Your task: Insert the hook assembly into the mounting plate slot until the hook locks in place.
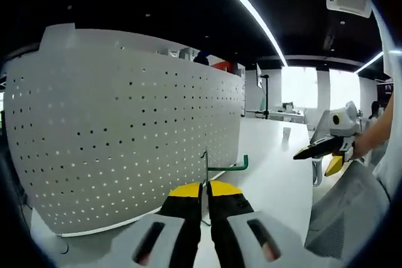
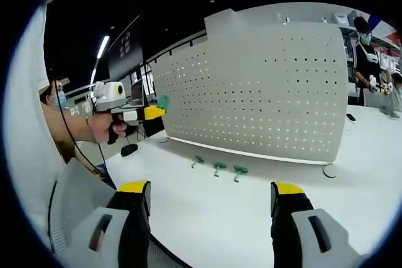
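Observation:
In the left gripper view my left gripper [image 1: 205, 187] is shut on a green hook assembly [image 1: 227, 167], whose thin metal stem stands up between the yellow-tipped jaws. The white perforated mounting plate [image 1: 125, 130] stands upright just beyond it, a short gap away. My right gripper [image 1: 321, 150] comes in from the right, held by a hand, apart from the plate. In the right gripper view my right gripper [image 2: 210, 189] is open, with nothing between its wide-apart jaws. The left gripper [image 2: 152, 112] holds the hook [image 2: 163, 101] near the plate's [image 2: 264, 92] left end.
Three more green hooks [image 2: 218, 167] lie on the white table [image 2: 207, 218] in front of the plate. A dark small object [image 2: 129, 150] sits at the table's left edge. A round white foot [image 2: 330, 171] sits by the plate's right end. A person [image 2: 364, 54] stands behind it.

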Motion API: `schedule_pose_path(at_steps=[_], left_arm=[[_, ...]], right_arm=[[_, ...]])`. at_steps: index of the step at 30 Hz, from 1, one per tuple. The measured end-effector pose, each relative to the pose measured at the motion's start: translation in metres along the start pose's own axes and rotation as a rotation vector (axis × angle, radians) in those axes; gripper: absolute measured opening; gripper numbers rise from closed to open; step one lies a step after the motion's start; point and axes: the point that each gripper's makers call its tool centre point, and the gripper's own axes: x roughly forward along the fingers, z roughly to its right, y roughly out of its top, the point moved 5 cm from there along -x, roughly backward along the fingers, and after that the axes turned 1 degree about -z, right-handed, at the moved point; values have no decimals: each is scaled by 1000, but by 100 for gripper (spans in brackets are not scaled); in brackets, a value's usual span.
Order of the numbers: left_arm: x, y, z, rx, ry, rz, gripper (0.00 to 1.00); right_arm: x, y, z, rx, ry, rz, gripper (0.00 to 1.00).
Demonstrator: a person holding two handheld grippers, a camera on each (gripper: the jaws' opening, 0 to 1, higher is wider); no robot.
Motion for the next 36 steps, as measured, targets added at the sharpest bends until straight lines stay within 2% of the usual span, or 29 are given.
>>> schedule_pose_path(at_steps=[6,10,12,14,24,30,36], left_arm=[[1,2,2,3,1,2,3],[3,1,4,8,-1,-2,3],[3,2,4,4,2,3,3],[3,3,4,3,3,6,3],[5,3,6,7,2,6,3],[9,4,13,-10,0,7,3],[11,6,22,1,-7,7,3]], right_arm=[[0,5,1,-4,-3,29,76],[-3,18,0,-7,10,102,75],[-4,28,-3,-15,29,168,73],[-5,32,-3,0,35,195,72],[1,39,-8,2,60,210,66],[11,42,-12,14,91,211,65],[19,58,-19,0,113,243,61]])
